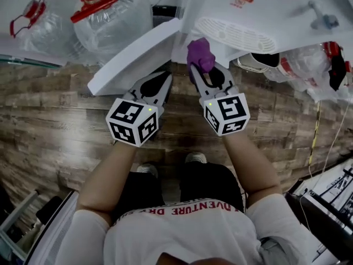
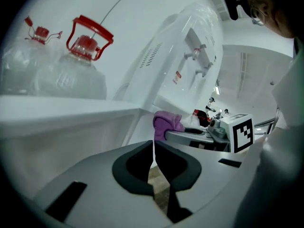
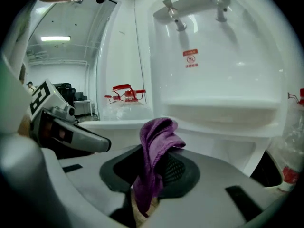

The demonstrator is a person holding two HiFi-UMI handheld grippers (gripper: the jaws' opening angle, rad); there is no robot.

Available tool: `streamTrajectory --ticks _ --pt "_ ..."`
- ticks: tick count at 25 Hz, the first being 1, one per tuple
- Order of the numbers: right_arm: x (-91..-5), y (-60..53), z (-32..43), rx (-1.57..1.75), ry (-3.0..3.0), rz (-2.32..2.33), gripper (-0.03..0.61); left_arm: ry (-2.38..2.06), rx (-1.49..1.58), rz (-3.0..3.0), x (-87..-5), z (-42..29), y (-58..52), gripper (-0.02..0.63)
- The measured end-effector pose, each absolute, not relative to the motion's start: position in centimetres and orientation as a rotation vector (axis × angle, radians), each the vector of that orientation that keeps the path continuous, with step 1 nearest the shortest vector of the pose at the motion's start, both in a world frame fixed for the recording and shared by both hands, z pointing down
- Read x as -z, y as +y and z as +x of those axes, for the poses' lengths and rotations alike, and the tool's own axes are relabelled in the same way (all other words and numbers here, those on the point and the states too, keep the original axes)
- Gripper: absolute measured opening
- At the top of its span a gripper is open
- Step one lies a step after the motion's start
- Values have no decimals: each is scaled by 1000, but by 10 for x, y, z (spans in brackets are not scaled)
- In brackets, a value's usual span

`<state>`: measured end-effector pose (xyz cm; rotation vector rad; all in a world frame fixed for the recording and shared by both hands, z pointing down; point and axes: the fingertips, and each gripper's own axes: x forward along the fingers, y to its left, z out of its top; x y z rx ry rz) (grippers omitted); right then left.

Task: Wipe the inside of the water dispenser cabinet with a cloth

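- The right tongs [image 1: 205, 73] are pinching a purple cloth [image 1: 199, 54]. In the right gripper view the cloth is folded over between the jaws, with a bunch standing up past the tips and a tail hanging down behind.
- The left tongs [image 1: 161, 81] are pressed together with nothing between them. The left gripper view shows only a thin slit where the jaws meet.
- The water dispenser [image 1: 242, 10] fills the top centre and right of the head view. Its cabinet door [image 1: 132, 57] stands open, running as a white slab from the top centre down to the left.
- The relation that matters is that the cloth points up the frame, straight at the gap between the door's hinge edge and the dispenser body. The cabinet therefore lies directly ahead of the right tongs, along their own long axis.
- In the right gripper view a white recess [image 3: 228, 144] shows under the drip shelf, just right of the cloth (it reads as the cabinet interior, though little of it is visible).
- The right tongs are the nearer pair to the opening. The left tongs sit just beside them, lower left, close under the door's lower edge.
- My judgement is that wiping has not begun, since the cloth looks short of any inner wall. The next move calls for a forward push of the right tongs.
- Water bottles [image 1: 105, 15] stand at the upper left, behind the door and out of the path.
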<state>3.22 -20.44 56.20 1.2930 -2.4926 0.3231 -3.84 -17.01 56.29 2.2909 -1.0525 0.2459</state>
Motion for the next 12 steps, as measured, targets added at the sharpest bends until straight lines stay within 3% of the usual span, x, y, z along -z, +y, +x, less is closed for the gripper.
streamTrajectory --ticks 5,12 --pt "-474 -146 20 -420 -2525 1121 97 -1007 -237 2239 -478 -49 -134 35" --pt "-271 -92 4 -507 -2630 1041 97 -968 -203 2232 -293 -62 -96 34"
